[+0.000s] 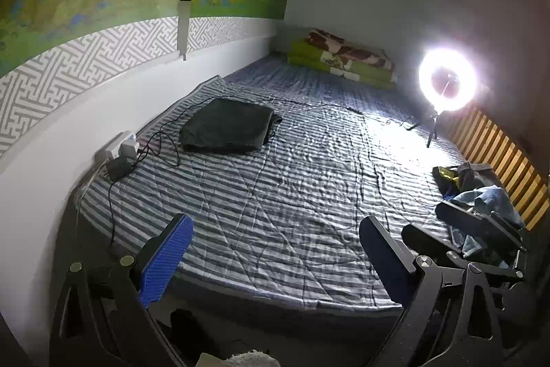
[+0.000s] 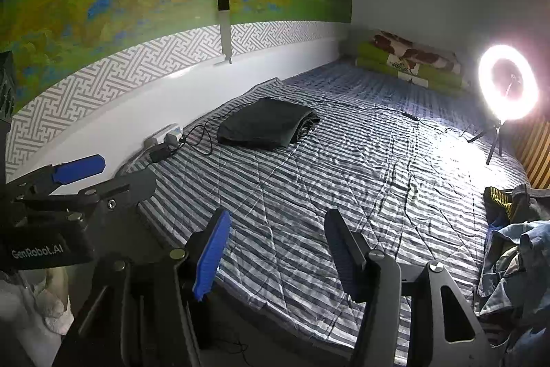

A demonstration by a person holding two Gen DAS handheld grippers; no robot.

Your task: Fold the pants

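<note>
**A:** Start big. What's on the bed (image 1: 275, 195)?

**B:** A striped quilt covers it. Toward the bed's wall side lie dark pants (image 1: 227, 129), already folded into a flat, tidy rectangle, with layered edges showing on the side facing the ring light (image 1: 447, 79). At the bed's opposite edge, by the wooden slats, sits a heap of unfolded clothes (image 2: 515, 250), with denim on top.

**A:** And the grippers?

**B:** Both hover over the bed's near edge, holding nothing. The left gripper (image 1: 275, 250) has its fingers spread wide; the right gripper (image 2: 275, 250) is partly open, with only quilt visible between its fingers.

**A:** What could go wrong?

**B:** A black cable (image 1: 165, 140) runs from the charger at the bed's wall side and passes close by the folded pants; a finger could snag it and drag the stack. Pulling one garment from the heap could tug others off the bed. The heap is dim, so I can't say for sure which piece is pants.
</note>
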